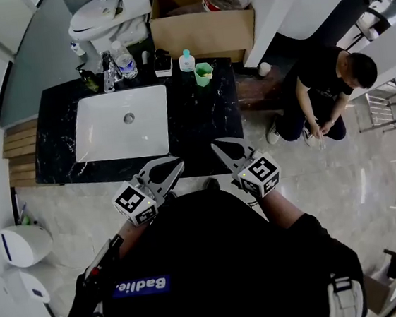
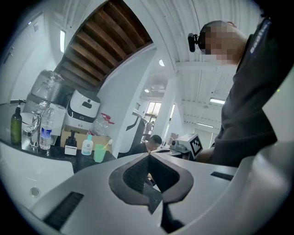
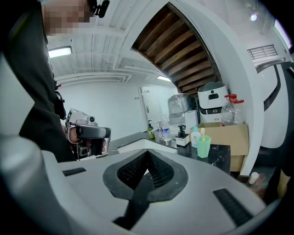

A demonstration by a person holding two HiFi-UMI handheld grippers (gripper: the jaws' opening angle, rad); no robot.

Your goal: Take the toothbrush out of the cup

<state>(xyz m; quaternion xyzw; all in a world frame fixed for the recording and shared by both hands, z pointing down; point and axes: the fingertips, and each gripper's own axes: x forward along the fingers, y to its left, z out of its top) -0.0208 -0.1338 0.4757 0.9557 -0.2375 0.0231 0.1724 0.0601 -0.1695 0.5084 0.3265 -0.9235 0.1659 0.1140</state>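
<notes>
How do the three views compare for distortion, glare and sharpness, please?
Head view: sharp and evenly lit, though straight edges bow outward and the white rectangular sink looks very bright. Left gripper view: heavy fisheye with black corners; the left claw looms large, yet the small green plastic cup stays legible. Right gripper view: the same fisheye, with a ceiling strip light glaring at upper left.

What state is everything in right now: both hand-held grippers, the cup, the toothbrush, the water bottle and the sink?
Left hand-held gripper: shut, empty.
Right hand-held gripper: shut, empty.
Green cup: upright on the counter.
Toothbrush: standing in the green cup.
Sink: nothing in it.
Water bottle: upright behind the sink.
</notes>
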